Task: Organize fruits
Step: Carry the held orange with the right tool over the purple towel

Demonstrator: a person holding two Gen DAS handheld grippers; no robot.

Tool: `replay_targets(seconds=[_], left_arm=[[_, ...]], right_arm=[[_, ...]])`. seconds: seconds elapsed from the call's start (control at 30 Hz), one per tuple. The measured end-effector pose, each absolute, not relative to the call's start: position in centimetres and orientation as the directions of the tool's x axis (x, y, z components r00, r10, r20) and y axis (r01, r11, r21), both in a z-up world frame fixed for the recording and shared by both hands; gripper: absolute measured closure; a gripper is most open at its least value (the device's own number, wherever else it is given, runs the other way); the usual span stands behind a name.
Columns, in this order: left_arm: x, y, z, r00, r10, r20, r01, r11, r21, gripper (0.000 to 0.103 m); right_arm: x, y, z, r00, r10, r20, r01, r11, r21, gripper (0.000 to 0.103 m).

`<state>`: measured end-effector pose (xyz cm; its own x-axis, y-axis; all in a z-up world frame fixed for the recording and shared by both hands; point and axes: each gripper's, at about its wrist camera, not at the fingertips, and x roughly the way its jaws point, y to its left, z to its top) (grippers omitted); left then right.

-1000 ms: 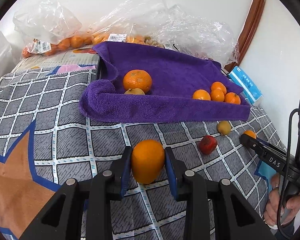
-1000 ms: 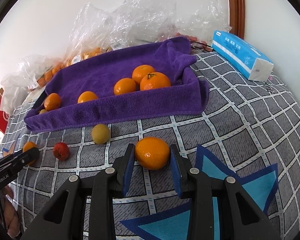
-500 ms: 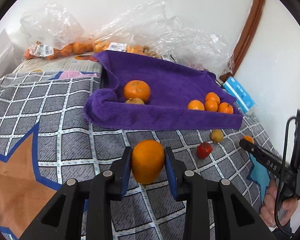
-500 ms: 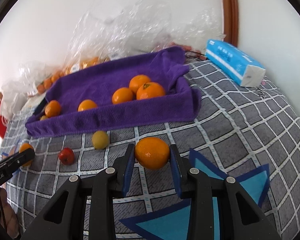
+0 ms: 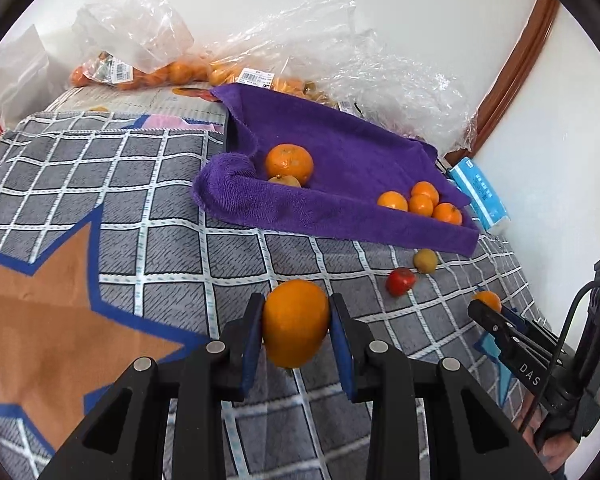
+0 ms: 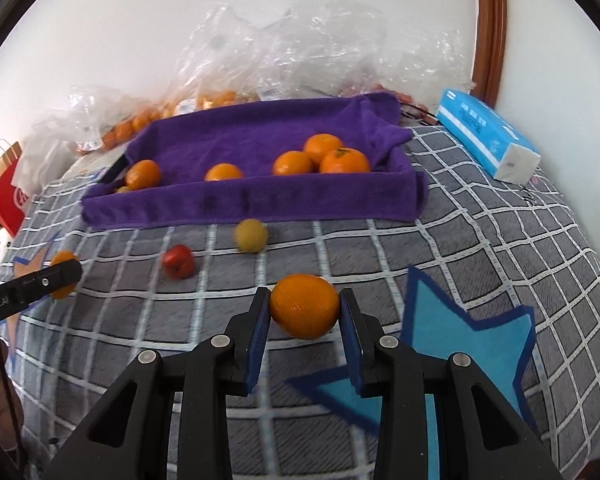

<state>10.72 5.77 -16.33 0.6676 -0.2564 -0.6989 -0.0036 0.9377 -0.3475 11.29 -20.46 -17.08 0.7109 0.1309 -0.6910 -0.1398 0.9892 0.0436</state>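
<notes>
Both oranges have risen off the checked blanket (image 5: 172, 240) since a second ago: the left gripper (image 5: 296, 324) grasps one orange (image 5: 296, 322), the right gripper (image 6: 304, 314) another orange (image 6: 305, 306), jaws clenched, probably bound for the purple towel tray (image 6: 252, 202).

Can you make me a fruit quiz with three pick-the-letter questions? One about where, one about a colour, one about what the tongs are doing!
1. Where is the small red fruit?
A in a cup
B on the checked blanket
C on the floor

2. What colour is the tissue pack?
A blue
B green
C pink

3. What are the left tongs doing?
A open, empty
B gripping an orange
C gripping the red fruit

Answers: B, it lies on the blanket beside the purple towel; A, its wrapper is blue; B, the orange sits between both pads.
</notes>
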Motion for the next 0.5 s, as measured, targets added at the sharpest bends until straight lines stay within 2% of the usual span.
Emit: replay_targets(seconds=[0.5], left_arm=[[9.9,6.3,-10.5,0.707,-0.246,-0.663,0.016,0.943,-0.332,0.073]], right_arm=[[10.4,-20.7,-11.9,0.757,0.154,-0.635,-0.105,0.988,0.114,0.069]])
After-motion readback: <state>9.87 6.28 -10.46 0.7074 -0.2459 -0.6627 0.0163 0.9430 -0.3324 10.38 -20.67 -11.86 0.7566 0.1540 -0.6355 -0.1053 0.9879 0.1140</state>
